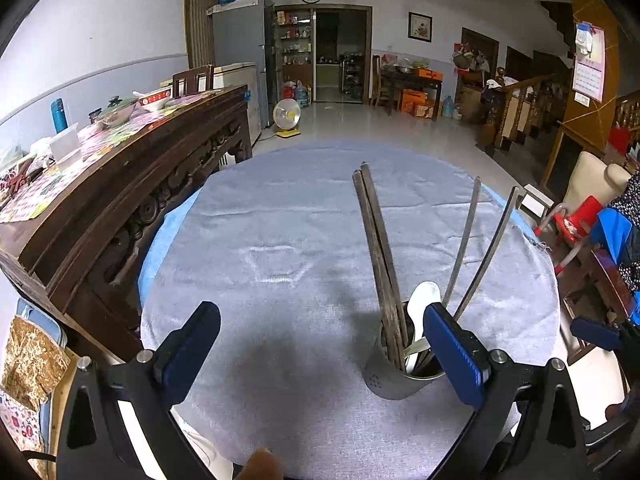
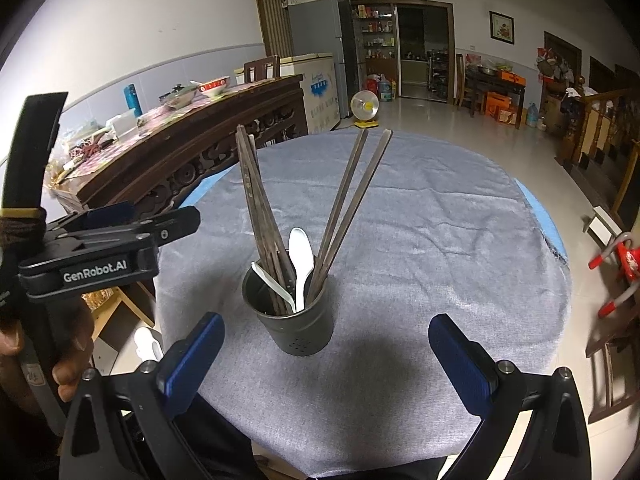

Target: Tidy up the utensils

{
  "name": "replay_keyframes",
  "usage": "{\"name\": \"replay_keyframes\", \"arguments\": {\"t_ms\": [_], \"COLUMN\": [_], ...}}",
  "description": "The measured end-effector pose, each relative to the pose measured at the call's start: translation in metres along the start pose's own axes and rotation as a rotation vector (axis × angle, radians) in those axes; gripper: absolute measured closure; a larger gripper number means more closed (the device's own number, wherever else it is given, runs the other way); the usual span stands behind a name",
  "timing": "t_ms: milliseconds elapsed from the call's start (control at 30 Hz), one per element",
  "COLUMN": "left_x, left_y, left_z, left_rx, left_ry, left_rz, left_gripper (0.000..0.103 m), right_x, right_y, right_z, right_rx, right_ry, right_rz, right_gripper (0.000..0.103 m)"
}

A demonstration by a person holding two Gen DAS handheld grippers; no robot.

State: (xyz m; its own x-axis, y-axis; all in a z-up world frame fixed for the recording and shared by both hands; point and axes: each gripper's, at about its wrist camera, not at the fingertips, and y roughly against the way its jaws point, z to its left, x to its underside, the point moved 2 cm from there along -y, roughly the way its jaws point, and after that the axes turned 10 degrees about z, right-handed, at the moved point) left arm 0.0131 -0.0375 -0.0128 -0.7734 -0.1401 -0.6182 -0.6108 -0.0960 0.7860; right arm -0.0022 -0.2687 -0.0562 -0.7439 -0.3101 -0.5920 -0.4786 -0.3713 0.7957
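A dark metal utensil cup (image 2: 296,326) stands on the round table with the grey cloth (image 2: 420,240). Several dark wooden chopsticks (image 2: 256,216) and a white plastic spoon (image 2: 301,256) stand in it. In the left wrist view the cup (image 1: 394,382) sits just in front of the right finger, with the chopsticks (image 1: 378,248) and the spoon (image 1: 424,300) leaning out. My left gripper (image 1: 320,356) is open and empty, left of the cup. My right gripper (image 2: 326,356) is open and empty, just behind the cup. The left gripper body shows at the left of the right wrist view.
A carved dark wooden sideboard (image 1: 132,184) with bowls and clutter stands close on the left of the table. A red child's chair (image 1: 576,220) and wooden furniture stand to the right. A small fan (image 1: 286,117) sits on the floor beyond the table.
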Motion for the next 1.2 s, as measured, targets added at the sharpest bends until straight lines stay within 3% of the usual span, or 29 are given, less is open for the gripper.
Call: {"name": "replay_keyframes", "arguments": {"t_ms": [567,1200], "left_x": [-0.0024,-0.0028], "left_y": [0.0,-0.0029], "left_z": [-0.0027,-0.0085], "left_rx": [-0.017,0.044], "left_ry": [-0.001,-0.01], "left_rz": [0.005,0.033], "left_gripper": [0.002,0.002], "right_x": [0.0005,0.002], "right_y": [-0.0009,-0.0039], "right_z": [-0.0009,-0.0038], "right_rx": [-0.008,-0.018], "right_ry": [-0.008,-0.02], "right_rz": [-0.001,0.009], "right_gripper": [0.0,0.0]}}
